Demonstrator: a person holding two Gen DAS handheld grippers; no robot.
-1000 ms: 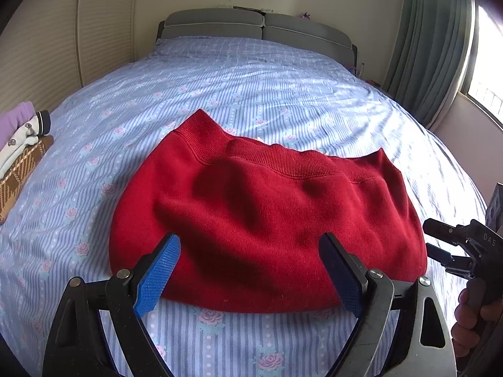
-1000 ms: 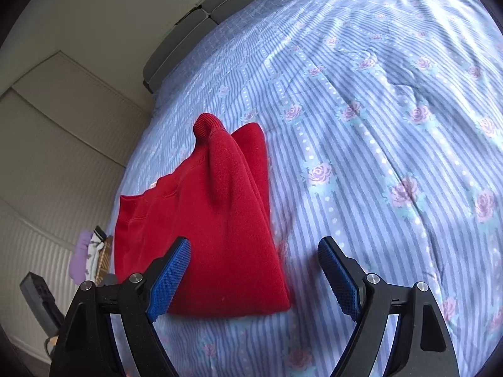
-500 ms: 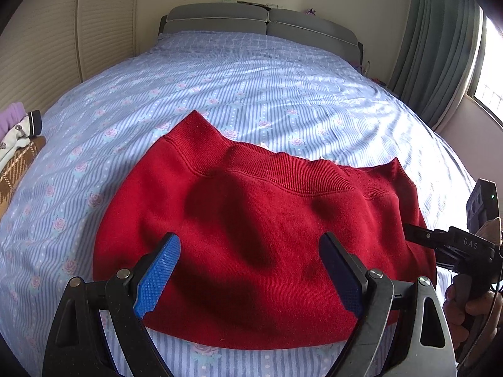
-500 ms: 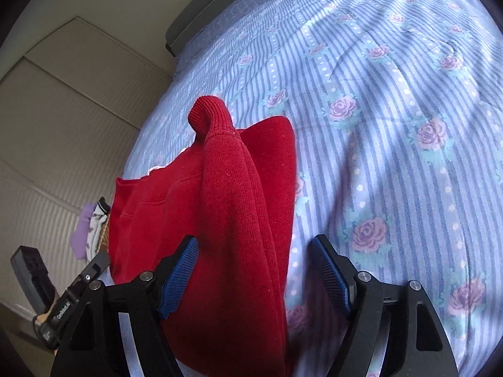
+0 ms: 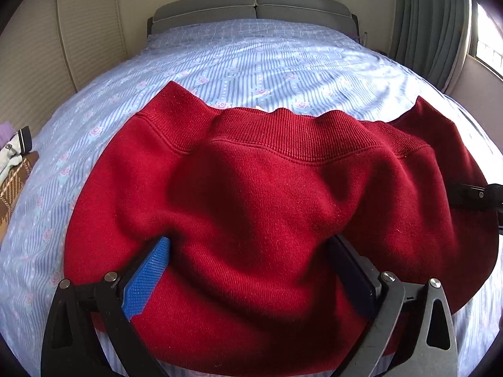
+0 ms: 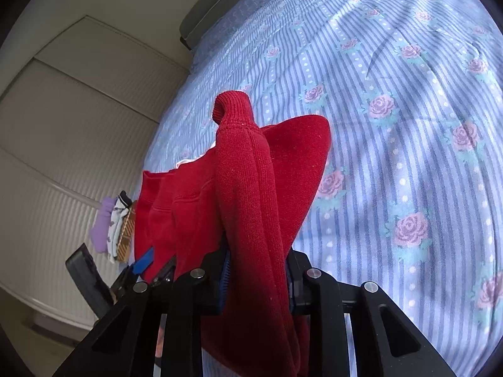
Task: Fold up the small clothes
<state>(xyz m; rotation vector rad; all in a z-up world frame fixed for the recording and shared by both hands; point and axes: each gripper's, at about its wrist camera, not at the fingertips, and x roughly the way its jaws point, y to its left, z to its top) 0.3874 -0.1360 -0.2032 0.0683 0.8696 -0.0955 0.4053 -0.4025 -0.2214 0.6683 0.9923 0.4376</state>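
Your right gripper (image 6: 256,282) was closing on a thick fold at the right-hand edge of the red knitted child's sweater (image 5: 261,207), and the cloth already sat pinched between its blue pads. Your left gripper (image 5: 248,270) stood wide, its jaws opening further, pressed down into the sweater's near hem with a hump of knit bulging between the fingers but not clamped.

You had the sweater lying across the near part of the bed with the blue striped, rose-printed sheet (image 5: 257,62), its ribbed band toward the grey headboard (image 5: 254,9) and its near hem close to the bed's near edge.

You risked the most on the left: with nothing gripped there, any lift by the right alone would probably have dragged the garment sideways and skewed the fold. You also seemed to hold several layers on the right, so a bulky, uneven bite could have slipped. Closing the left on that hump might have caught the sheet underneath too. Near the bed's left edge lay a small pile of folded clothes (image 5: 14,160), well apart.
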